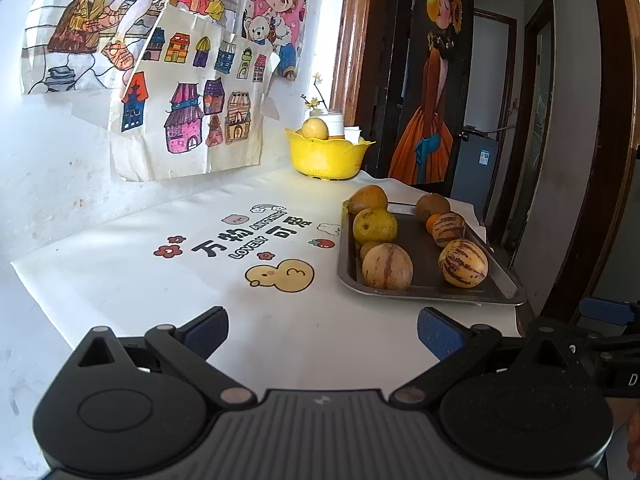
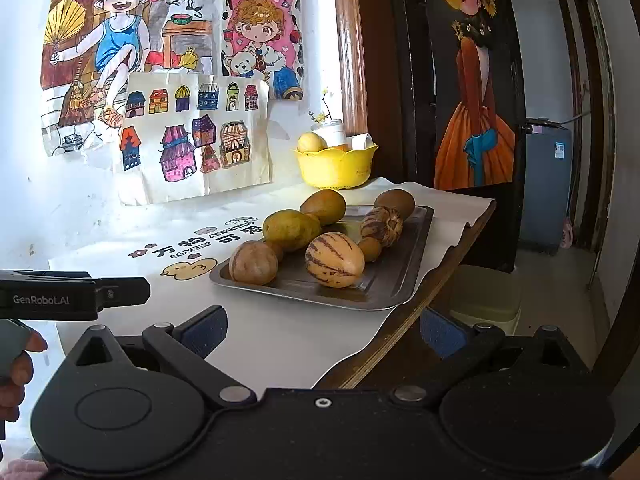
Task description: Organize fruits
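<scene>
While both claws (image 1: 322, 330) (image 2: 322, 330) gape empty, the tray (image 2: 404, 280) nears the table edge (image 2: 404, 332).

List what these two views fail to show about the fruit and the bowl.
- Bowl contents: both views, its rim hides all but one yellow fruit and a white jar.
- Small orange fruit: left view, mostly hidden behind a striped melon.
- Small fruit: right view, hidden between bigger ones.
- Tray floor under the fruit: both views.
</scene>
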The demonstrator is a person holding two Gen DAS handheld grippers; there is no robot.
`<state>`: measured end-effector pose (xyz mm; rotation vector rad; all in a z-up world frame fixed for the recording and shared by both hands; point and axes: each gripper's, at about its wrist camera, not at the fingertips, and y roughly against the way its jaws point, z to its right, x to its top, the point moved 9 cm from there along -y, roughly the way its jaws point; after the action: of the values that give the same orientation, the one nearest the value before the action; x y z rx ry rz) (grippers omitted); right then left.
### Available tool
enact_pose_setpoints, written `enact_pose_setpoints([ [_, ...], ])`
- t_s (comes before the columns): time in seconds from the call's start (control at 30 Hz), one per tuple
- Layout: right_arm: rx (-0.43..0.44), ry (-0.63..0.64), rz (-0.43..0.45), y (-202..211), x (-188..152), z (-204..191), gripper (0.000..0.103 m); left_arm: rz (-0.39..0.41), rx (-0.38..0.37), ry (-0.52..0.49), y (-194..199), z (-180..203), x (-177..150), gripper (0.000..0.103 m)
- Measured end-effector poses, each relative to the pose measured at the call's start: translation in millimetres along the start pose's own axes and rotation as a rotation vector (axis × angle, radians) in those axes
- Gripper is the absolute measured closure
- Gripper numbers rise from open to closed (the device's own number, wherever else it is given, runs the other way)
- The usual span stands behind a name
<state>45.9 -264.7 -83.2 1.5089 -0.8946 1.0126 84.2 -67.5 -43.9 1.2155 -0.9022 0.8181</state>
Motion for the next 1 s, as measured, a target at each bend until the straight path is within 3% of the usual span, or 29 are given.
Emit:
enact_pose_setpoints([
  [1.0, 0.001, 0.002, -0.008, 0.8, -0.7, -1.8, 0.001, 0.000, -0.002, 0.001, 2.3, -4.4, -0.3, 0.001],
])
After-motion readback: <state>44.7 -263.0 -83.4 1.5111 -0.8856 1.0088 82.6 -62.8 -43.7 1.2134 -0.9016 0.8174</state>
